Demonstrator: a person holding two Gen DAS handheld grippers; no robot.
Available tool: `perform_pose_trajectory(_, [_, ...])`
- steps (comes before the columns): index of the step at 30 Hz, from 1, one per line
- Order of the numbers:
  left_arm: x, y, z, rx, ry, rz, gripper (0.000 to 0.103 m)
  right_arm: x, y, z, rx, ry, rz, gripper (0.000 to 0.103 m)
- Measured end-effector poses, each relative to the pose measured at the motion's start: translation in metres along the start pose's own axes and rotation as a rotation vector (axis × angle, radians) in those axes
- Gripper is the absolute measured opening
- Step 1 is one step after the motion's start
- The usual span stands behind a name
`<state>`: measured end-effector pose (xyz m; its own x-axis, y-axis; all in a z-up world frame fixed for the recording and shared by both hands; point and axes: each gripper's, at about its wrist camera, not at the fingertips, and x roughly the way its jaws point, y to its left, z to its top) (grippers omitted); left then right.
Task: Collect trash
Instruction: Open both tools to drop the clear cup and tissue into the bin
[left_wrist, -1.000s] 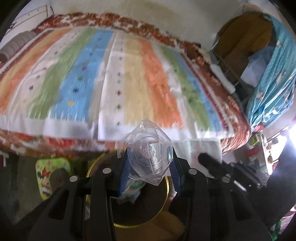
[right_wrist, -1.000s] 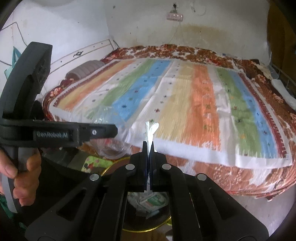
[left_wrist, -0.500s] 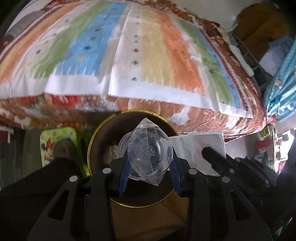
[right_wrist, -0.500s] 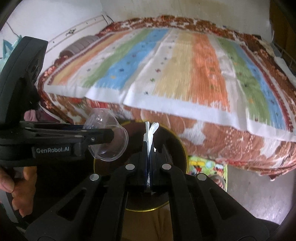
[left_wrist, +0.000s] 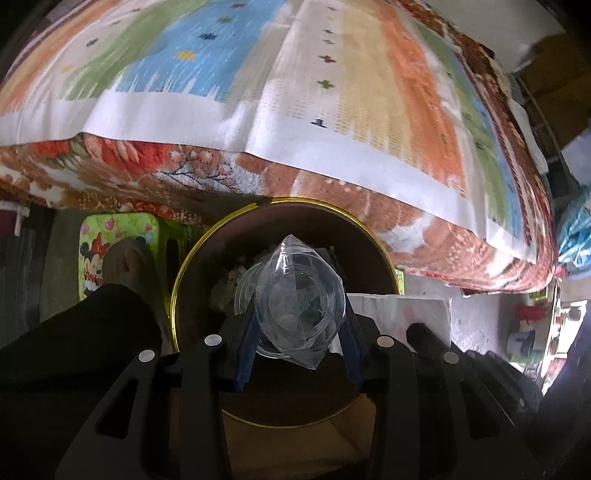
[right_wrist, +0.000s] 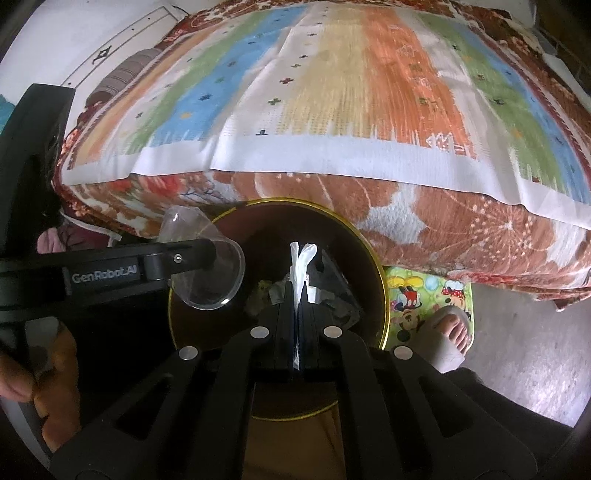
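Over the bin (left_wrist: 384, 258) by the bed, left gripper (left_wrist: 299, 328) fingers squeeze a crushed clear plastic cup (left_wrist: 299, 306), light and springy; right gripper (right_wrist: 298, 295) pinches flimsy white wrapper (right_wrist: 301, 262) near its end.

Left gripper (left_wrist: 299, 325): black slotted fingers, blue pads, silver screws. Right gripper (right_wrist: 295, 295): same black build, silver screws. Person: black trousers (left_wrist: 81, 332), grey sandal (right_wrist: 443, 343).

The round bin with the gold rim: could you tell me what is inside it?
Inside the bin, crumpled scraps and wrappers lie at the bottom. The grippers, the clear cup and the white tissue cover much of it, so the rest is hidden.
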<state>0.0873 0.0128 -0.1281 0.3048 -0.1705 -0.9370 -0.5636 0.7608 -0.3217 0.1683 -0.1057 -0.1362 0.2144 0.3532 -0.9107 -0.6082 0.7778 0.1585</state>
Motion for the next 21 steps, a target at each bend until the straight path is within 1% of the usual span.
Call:
perform_pose_trajectory(5, [0.020, -0.002, 0.002, -0.020, 0.039, 0.027, 0.039, 0.012, 0.001, 0.006, 0.005, 0.016, -0.026, 0.001])
perform_pose_trajectory(8, [0.026, 0.002, 0.007, -0.045, 0.037, 0.042, 0.039, 0.016, -0.004, 0.008, 0.031, 0.023, -0.024, 0.002])
perform_pose_trajectory(10, [0.027, 0.004, 0.009, -0.059, 0.037, 0.036, 0.039, 0.017, -0.007, 0.009, 0.044, 0.024, -0.014, 0.002])
perform_pose_trajectory(11, [0.027, 0.004, 0.010, -0.070, 0.034, 0.020, 0.039, 0.018, -0.007, 0.009, 0.049, 0.024, -0.008, 0.006])
perform_pose_trajectory(12, [0.026, 0.004, 0.011, -0.073, 0.030, 0.013, 0.041, 0.018, -0.008, 0.009, 0.054, 0.021, -0.005, 0.014])
perform_pose_trajectory(13, [0.025, 0.004, 0.011, -0.072, 0.024, 0.009, 0.051, 0.017, -0.008, 0.009, 0.054, 0.017, -0.003, 0.020])
perform_pose_trajectory(14, [0.022, 0.004, 0.012, -0.073, 0.014, 0.000, 0.056, 0.016, -0.007, 0.010, 0.053, 0.013, 0.002, 0.028])
perform_pose_trajectory(15, [0.021, 0.003, 0.012, -0.073, 0.006, -0.003, 0.061, 0.015, -0.007, 0.010, 0.052, 0.010, 0.003, 0.031])
perform_pose_trajectory(18, [0.017, 0.005, 0.014, -0.072, -0.008, 0.020, 0.062, 0.014, -0.008, 0.009, 0.062, 0.014, 0.007, 0.034])
perform_pose_trajectory(21, [0.011, 0.007, 0.015, -0.069, -0.023, 0.019, 0.066, 0.010, -0.007, 0.007, 0.062, 0.009, -0.006, 0.039])
